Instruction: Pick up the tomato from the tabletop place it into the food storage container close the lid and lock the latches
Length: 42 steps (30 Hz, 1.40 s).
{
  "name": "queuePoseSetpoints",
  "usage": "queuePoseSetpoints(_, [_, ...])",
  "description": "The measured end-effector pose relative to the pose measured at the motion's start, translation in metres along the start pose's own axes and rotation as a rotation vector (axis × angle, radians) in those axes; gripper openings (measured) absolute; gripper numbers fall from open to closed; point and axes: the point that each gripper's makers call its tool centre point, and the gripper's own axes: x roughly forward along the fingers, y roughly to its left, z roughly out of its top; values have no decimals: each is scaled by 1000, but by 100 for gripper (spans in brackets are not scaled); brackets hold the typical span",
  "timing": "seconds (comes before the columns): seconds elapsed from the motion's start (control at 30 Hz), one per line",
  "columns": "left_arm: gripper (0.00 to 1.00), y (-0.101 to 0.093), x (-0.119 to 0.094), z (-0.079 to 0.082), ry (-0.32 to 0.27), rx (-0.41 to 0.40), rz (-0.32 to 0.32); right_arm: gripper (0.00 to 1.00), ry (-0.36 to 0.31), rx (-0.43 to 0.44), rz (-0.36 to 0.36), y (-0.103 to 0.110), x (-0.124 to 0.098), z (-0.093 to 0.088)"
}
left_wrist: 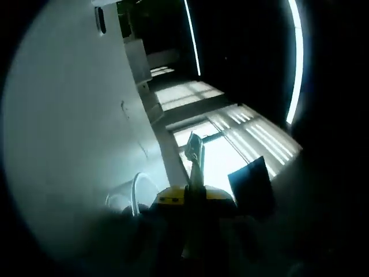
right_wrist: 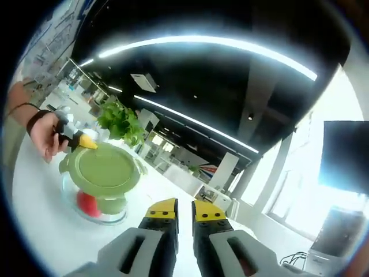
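Green plastic tops the food storage container (right_wrist: 102, 184) in our right gripper view, sitting at about eight o'clock from our right gripper (right_wrist: 184, 209). Its lid (right_wrist: 102, 168) rests over the clear bowl, and the red tomato (right_wrist: 86, 203) shows through the wall at the lower left, so we judge the placing done and the latching in hand. At ten o'clock, the person's hand (right_wrist: 47, 134) brings the left gripper (right_wrist: 85, 141) up against the lid's rim near a latch; we cannot tell how its jaws stand there. In our left gripper view the jaws appear edge-on and dark, so again we cannot tell their gap, nor whether they hold anything. Our right gripper's yellow-tipped jaws stand nearly together with a thin slit between, holding nothing, well apart from the container.

What could go wrong: the container sits unbraced on the smooth white table (right_wrist: 40, 225), so a push on one latch may slide or tip it. If the lid is not seated level, a latch could miss its catch. The left gripper view points away from the work, so we are steering that side blind.
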Motion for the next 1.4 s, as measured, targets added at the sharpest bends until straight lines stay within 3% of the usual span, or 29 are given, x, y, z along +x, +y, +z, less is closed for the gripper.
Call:
queuePoseSetpoints(0.03, [0,7,-1,-3,5,-36,31,5,0,5,1,0,0,-1])
queuePoseSetpoints(0.27, [0,12,1,-9,31,-57,70,5,-6,33,-2,0,0,-2])
queuePoseSetpoints(0.43, [0,17,0,-14,46,-66,100,3,-13,57,40,9,0,-1])
queuePoseSetpoints(0.53, [0,17,-1,-15,43,-78,120,2,36,63,136,27,-1,-11])
queuePoseSetpoints(0.8, [0,17,-1,-16,47,-75,166,2,97,42,233,50,-8,-29])
queuePoseSetpoints(1.03, [0,16,-2,-17,57,-32,241,2,120,42,254,56,-12,-38])
queuePoseSetpoints(1.3, [0,20,-3,-14,84,28,376,2,116,47,246,55,-13,-39])
queuePoseSetpoints(1.4, [2,20,-3,-14,97,90,398,2,111,50,243,55,-14,-39])
